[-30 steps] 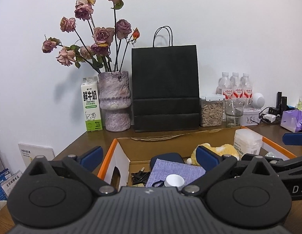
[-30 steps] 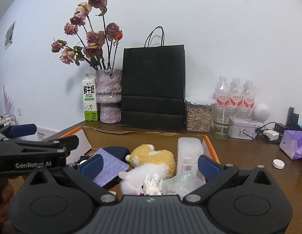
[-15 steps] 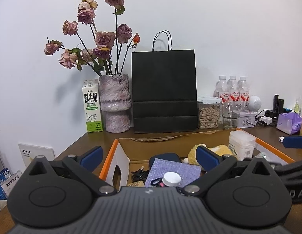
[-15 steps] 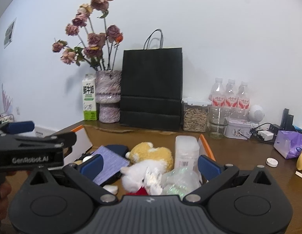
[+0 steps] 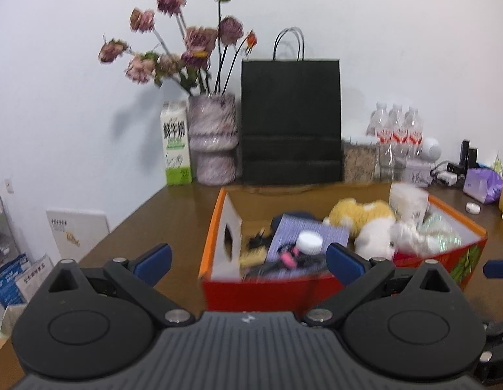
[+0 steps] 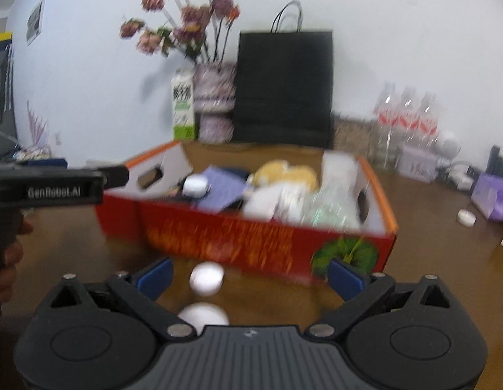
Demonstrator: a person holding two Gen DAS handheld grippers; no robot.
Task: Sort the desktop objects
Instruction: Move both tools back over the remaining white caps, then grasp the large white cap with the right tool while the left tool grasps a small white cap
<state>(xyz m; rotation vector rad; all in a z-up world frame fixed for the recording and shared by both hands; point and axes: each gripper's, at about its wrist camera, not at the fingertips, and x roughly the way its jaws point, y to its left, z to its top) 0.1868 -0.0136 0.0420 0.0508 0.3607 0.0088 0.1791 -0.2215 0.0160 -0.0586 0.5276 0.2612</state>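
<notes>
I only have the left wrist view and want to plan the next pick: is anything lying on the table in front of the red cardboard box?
Observer: Yes, a white round object lies on the brown wooden table just before the red cardboard box.
Operator: Near the right gripper?
Observer: It shows between the right gripper's fingers, which are closing without touching it.
Operator: Anything else there?
Observer: A second white round object lies nearer the camera, partly hidden by the gripper body.
</notes>
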